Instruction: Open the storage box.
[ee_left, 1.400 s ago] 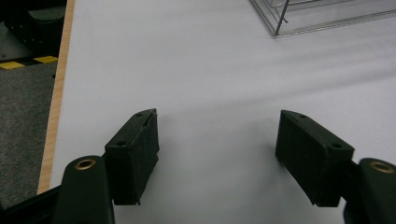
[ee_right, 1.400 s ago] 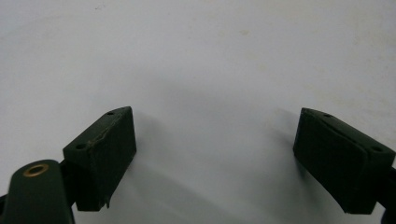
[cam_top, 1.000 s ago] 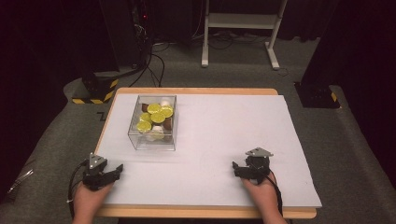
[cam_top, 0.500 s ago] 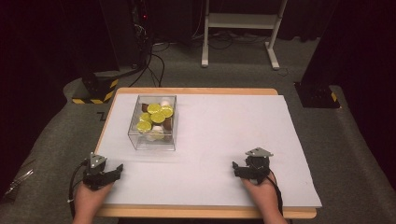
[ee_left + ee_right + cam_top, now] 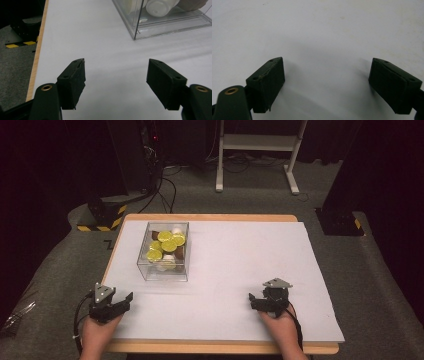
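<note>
So there's a table (image 5: 210, 217) with a white sheet (image 5: 240, 265) over most of it, and a person at the near edge with a gripper in each hand.

Left gripper (image 5: 126, 299) sits at the near left corner of the sheet, pointing roughly toward the box. Its jaws stand wide apart with nothing between them, just bare white sheet. They've just been closing a touch, but they're wide open all the same. From its own camera (image 5: 115, 80) you can see the near corner of the box up ahead and to the right.

Right gripper (image 5: 253, 299) is over on the near right side, well apart from the left one, hand (image 5: 280, 322) wrapped round it. Jaws wide here too, holding nothing, and its own camera (image 5: 327, 82) looks at plain sheet.

The box (image 5: 165, 270) is a clear plastic one, sitting on the far left part of the sheet, well apart from both grippers, nearer the left one. Inside there's a pile: yellow-green round slices (image 5: 169, 244) on top, something brown (image 5: 156, 236) toward the far left, and whitish bits (image 5: 166, 265) lower down. The left gripper's camera shows a white bottle-like thing (image 5: 160, 6) lying against the wall, can't tell what exactly.

Nothing's touching the box.
</note>
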The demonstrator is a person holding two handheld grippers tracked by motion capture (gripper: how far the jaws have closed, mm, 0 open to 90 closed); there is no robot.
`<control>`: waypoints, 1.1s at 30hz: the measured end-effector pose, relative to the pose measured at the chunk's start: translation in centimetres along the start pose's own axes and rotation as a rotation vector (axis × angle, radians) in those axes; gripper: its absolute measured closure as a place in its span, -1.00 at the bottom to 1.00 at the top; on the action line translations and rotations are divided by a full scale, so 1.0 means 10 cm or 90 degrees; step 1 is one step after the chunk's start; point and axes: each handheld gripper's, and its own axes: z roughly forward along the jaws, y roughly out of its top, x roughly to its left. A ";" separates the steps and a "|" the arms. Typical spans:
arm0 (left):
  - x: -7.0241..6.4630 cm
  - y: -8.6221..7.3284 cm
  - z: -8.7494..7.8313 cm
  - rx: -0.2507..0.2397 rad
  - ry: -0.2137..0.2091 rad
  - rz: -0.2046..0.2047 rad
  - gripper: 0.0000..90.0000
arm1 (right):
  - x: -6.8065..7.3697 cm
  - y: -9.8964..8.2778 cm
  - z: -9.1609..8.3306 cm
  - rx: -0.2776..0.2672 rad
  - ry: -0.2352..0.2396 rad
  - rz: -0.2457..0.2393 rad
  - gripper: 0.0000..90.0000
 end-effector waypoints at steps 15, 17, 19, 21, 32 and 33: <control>-0.18 -0.01 -0.01 0.015 -0.045 0.011 -0.38 | 0.00 0.00 0.00 0.000 -0.001 0.000 -0.70; -0.22 -0.01 -0.01 0.012 -0.051 0.007 -0.39 | 0.00 0.00 0.00 0.000 0.000 0.000 -0.70; -0.24 -0.01 -0.02 0.011 -0.053 0.016 -0.39 | 0.00 0.00 0.00 0.000 0.000 0.000 -0.70; -0.26 -0.01 -0.02 0.007 -0.054 0.010 -0.40 | 0.00 0.00 0.00 0.000 0.000 0.000 -0.70; -0.43 -0.04 -0.03 0.005 -0.078 0.021 -0.41 | 0.00 0.00 0.00 -0.001 0.000 0.000 -0.70; -0.46 -0.04 -0.03 0.005 -0.080 0.023 -0.41 | 0.00 0.00 0.00 -0.001 0.000 0.000 -0.70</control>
